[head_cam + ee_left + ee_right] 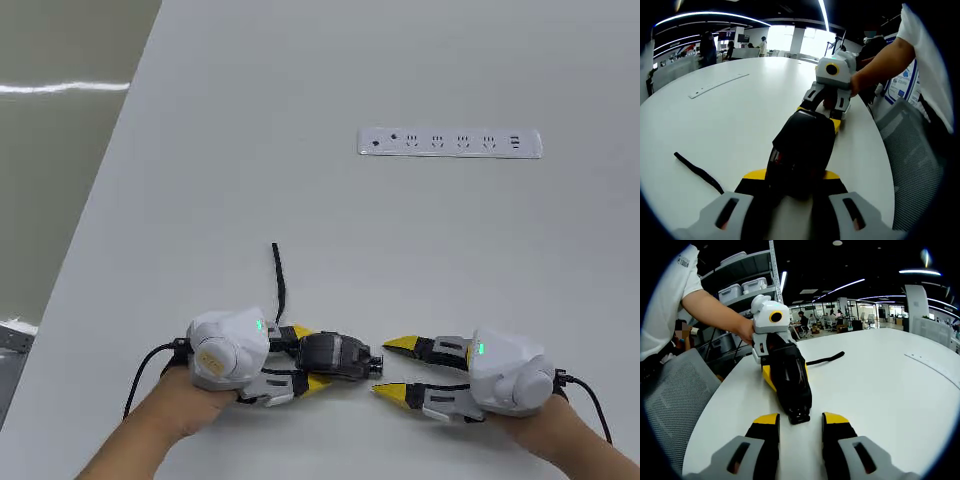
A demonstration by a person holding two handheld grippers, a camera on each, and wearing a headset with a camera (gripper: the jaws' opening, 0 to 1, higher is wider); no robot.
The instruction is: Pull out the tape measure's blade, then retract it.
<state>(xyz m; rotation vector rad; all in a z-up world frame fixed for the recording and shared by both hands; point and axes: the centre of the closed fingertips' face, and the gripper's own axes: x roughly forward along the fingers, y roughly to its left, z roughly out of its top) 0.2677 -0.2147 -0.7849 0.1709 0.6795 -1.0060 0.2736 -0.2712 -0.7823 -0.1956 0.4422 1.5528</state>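
A black tape measure (335,355) lies on the white table near its front edge, blade drawn in. My left gripper (310,357) is shut on its body (802,150). Its black wrist strap (278,278) trails away over the table (697,171). The blade's end hook (799,417) points at my right gripper (390,366), which stands open just right of the case with its yellow-tipped fingers (765,422) on either side of the hook and apart from it. In the right gripper view the case (789,375) is seen end on, with the left gripper (771,320) behind it.
A white power strip (450,143) lies further back on the table (300,150), also seen as a long bar (717,85) (932,366). The table's left edge drops to the floor (60,120). A grey mesh chair (670,395) stands beside the table.
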